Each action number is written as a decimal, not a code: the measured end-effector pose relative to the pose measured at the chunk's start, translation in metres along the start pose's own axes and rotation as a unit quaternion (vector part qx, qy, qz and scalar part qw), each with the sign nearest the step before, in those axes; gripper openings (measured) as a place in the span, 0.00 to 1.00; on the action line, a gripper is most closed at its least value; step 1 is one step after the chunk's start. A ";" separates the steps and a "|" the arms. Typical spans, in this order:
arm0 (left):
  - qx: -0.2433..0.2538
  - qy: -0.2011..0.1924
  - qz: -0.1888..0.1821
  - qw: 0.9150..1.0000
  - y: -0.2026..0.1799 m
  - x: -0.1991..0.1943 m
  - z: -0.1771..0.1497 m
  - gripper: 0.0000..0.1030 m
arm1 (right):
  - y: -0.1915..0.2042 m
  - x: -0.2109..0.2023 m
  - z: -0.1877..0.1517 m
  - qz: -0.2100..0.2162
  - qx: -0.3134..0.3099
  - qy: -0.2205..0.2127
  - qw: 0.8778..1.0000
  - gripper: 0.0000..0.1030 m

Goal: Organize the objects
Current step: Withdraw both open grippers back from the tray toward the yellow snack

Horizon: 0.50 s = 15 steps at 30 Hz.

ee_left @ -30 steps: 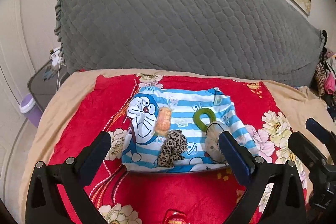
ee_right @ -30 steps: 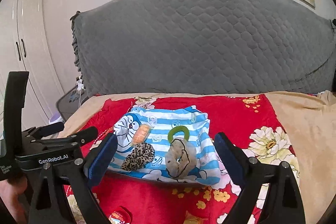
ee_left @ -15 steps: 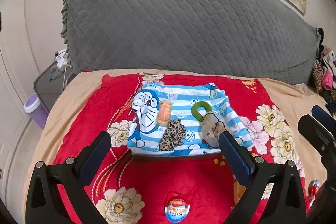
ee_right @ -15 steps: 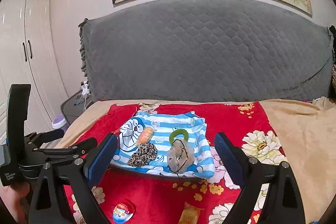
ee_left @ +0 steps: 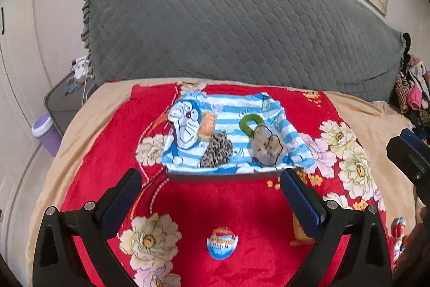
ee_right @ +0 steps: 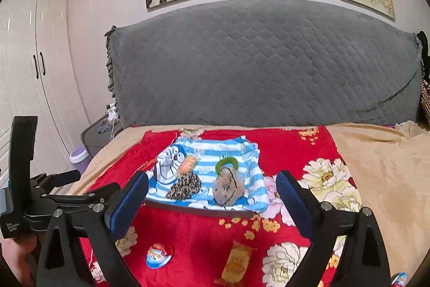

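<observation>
A red floral blanket (ee_left: pixel 242 206) covers the bed. Both grippers hover empty, between picks. Nearer than the striped tray (ee_left: pixel 228 174), left gripper (ee_left: pixel 211 195) gapes over the egg toy (ee_left: pixel 221 246); right gripper (ee_right: pixel 212 197) spreads above the candy (ee_right: pixel 236 260). Next: descend, pinch, carry trayward.

The left claw (ee_left: pixel 211 202) hangs wide apart and empty above a red flowered blanket (ee_left: pixel 242 203). An egg-shaped sweet (ee_left: pixel 222 243) lies between its fingers. Beyond, a striped cloth (ee_left: pixel 228 131) carries a green ring (ee_left: pixel 251 123) and leopard scrunchie (ee_left: pixel 216 149).
</observation>
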<state>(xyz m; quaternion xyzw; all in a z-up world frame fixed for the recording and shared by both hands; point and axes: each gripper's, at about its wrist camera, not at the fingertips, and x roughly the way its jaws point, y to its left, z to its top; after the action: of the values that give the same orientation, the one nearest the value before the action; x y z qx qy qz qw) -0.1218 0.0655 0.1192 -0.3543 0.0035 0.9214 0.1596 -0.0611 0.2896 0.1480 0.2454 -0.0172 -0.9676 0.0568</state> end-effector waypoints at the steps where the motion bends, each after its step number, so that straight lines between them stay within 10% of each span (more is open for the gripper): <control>1: -0.003 0.000 0.000 1.000 0.001 -0.001 -0.004 0.99 | -0.001 -0.001 -0.004 0.000 0.000 0.002 1.000 0.94; 15: -0.019 0.023 0.007 1.000 0.011 -0.007 -0.048 0.99 | 0.013 -0.005 -0.040 0.021 -0.007 0.042 0.999 0.99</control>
<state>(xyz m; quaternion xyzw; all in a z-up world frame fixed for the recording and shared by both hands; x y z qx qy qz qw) -0.0888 0.0470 0.0864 -0.3782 -0.0078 0.9141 0.1464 -0.0365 0.2775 0.1156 0.2849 -0.0134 -0.9552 0.0792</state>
